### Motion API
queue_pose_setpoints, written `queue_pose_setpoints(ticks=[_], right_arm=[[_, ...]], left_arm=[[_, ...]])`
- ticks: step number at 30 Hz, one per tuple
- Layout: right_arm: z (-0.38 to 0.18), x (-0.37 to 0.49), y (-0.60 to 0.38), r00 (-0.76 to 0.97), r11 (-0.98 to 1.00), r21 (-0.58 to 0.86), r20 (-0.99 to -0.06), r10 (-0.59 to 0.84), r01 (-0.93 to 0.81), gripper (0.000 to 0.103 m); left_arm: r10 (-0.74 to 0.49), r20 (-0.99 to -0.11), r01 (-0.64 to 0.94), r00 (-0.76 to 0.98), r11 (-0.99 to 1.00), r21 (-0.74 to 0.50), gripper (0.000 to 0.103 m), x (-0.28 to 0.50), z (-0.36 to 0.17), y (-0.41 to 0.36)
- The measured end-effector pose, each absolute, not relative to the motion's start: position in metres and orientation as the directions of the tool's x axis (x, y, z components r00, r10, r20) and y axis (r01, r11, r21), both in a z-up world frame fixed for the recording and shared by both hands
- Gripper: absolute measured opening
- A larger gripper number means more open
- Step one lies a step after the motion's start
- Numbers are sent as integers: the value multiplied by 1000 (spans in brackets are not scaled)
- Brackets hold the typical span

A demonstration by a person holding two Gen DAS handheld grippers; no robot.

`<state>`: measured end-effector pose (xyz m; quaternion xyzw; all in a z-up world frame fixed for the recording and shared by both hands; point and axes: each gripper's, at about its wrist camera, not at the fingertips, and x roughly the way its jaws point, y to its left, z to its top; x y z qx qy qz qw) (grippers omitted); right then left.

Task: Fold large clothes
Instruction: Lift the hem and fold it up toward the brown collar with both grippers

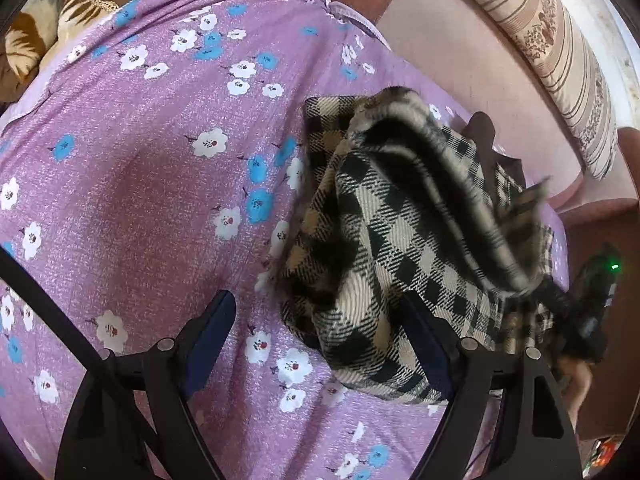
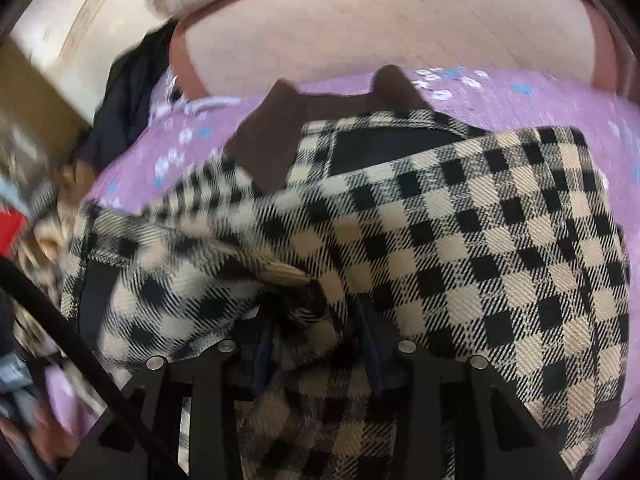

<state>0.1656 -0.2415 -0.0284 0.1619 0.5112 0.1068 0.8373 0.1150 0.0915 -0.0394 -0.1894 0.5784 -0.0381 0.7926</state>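
Observation:
A black, cream and tan plaid garment [image 1: 400, 216] lies bunched in folds on the purple flowered bedsheet [image 1: 140, 180], right of centre in the left wrist view. My left gripper [image 1: 316, 300] hangs open above the sheet, its right finger [image 1: 424, 332] touching the garment's near edge and its left finger over bare sheet. At the far right, blurred, my right gripper [image 1: 596, 292] shows a green light. In the right wrist view the garment [image 2: 480, 220] fills the frame, its brown collar [image 2: 280, 128] at the far side. My right gripper [image 2: 314, 312] is shut on a wad of its cloth, which hides the fingertips.
A striped bolster pillow [image 1: 560, 60] lies along the pink bed frame [image 1: 440, 20] at the top right. A brown and gold cushion [image 1: 40, 32] sits at the top left. Dark clothing [image 2: 128, 92] is heaped at the bed's far left corner. A black cable [image 2: 80, 340] crosses the lower left.

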Motion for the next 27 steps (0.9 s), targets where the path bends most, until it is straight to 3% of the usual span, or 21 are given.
queue_pose_setpoints(ticks=[3, 5, 8, 10, 17, 25, 27], right_arm=[[10, 152, -236, 520, 926, 340, -767, 375, -166, 54], [32, 145, -232, 541, 923, 291, -748, 385, -254, 74], [51, 145, -209, 514, 859, 260, -711, 480, -441, 87], [53, 149, -191, 472, 807, 228, -711, 520, -545, 89], [49, 159, -153, 366, 667, 43, -808, 461, -744, 92], [20, 187, -128, 218, 567, 76, -875, 432, -820, 92], [14, 193, -126, 213, 581, 119, -857, 469, -805, 73]], left_arm=[[-228, -896, -134, 380, 945, -297, 83, 118, -32, 91], [-218, -897, -113, 384, 953, -280, 83, 120, -31, 85], [-241, -899, -100, 366, 950, -296, 83, 123, -35, 81], [-233, -899, -88, 370, 955, -284, 83, 124, -37, 80], [-199, -895, -60, 400, 968, -242, 83, 124, -30, 84], [-236, -895, -29, 379, 963, -267, 83, 126, -34, 78], [-239, -892, -33, 383, 962, -272, 83, 128, -35, 77]])
